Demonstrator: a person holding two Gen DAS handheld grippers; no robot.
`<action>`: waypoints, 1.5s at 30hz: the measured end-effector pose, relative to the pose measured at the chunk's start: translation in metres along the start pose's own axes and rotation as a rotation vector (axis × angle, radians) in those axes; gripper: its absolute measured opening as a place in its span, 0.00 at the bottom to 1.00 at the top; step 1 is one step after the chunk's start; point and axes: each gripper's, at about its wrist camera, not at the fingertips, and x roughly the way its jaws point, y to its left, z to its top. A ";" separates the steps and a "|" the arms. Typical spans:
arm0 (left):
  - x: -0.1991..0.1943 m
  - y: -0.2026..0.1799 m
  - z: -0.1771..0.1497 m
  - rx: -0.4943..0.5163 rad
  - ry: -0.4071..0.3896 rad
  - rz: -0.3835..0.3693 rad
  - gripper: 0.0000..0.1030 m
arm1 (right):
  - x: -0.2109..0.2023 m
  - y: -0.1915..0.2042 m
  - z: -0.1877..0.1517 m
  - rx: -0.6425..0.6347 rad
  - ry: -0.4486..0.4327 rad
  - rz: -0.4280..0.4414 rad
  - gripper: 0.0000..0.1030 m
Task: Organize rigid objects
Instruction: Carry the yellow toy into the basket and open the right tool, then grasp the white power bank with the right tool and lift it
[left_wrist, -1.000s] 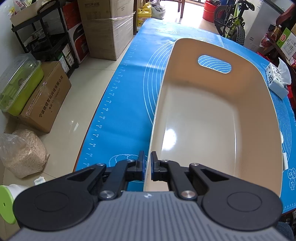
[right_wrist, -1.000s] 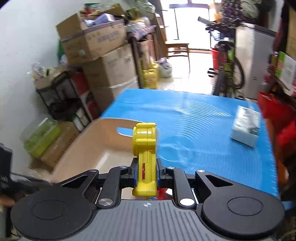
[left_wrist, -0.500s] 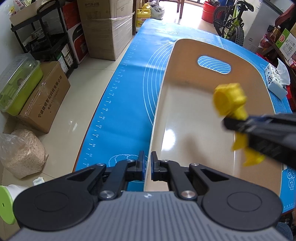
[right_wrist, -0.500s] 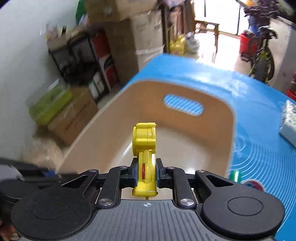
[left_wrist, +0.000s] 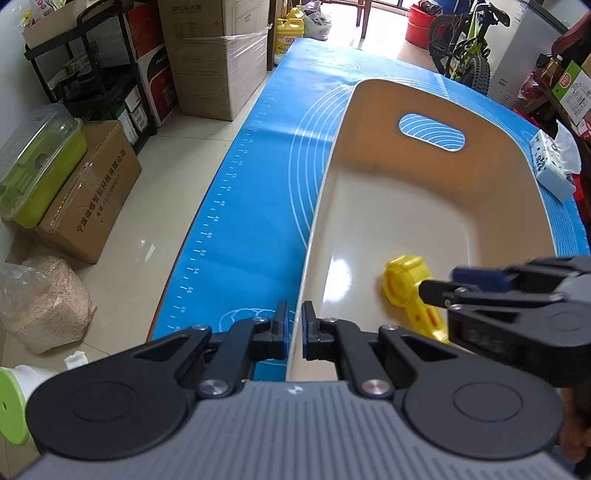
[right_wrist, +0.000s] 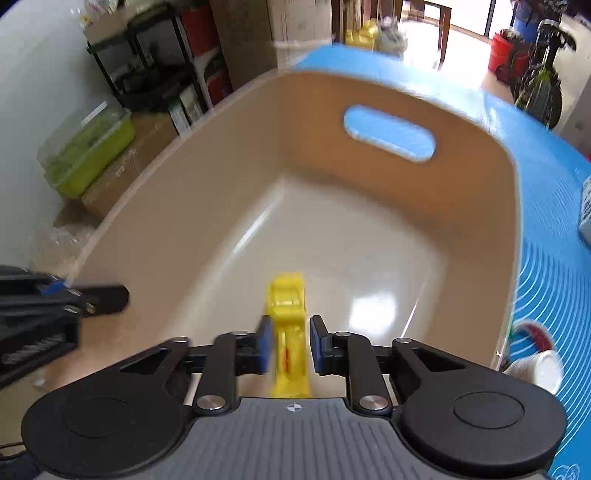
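The left gripper is clamped on the near rim of the beige plastic bin. Inside the bin, the yellow plastic toy lies lengthwise, round head toward the bin's handle slot. Only the right wrist view shows the right gripper parted, pads just clear of the toy.

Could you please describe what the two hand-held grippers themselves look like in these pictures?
The left hand-held gripper and the right hand-held gripper look alike: matte black linkage arms with silver pivot screws, blue pads on black fingers, two round black discs, and a ribbed grey body with a small round crosshair mark. No cables or sleeves show.
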 end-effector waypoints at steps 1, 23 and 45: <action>0.000 0.000 0.000 0.000 0.000 0.001 0.08 | -0.011 -0.001 -0.001 -0.005 -0.023 0.008 0.54; 0.001 0.000 -0.001 -0.011 -0.002 0.001 0.08 | -0.104 -0.174 -0.067 0.196 -0.126 -0.234 0.83; 0.001 0.000 -0.001 -0.013 -0.002 0.001 0.08 | -0.018 -0.213 -0.109 0.239 0.014 -0.276 0.60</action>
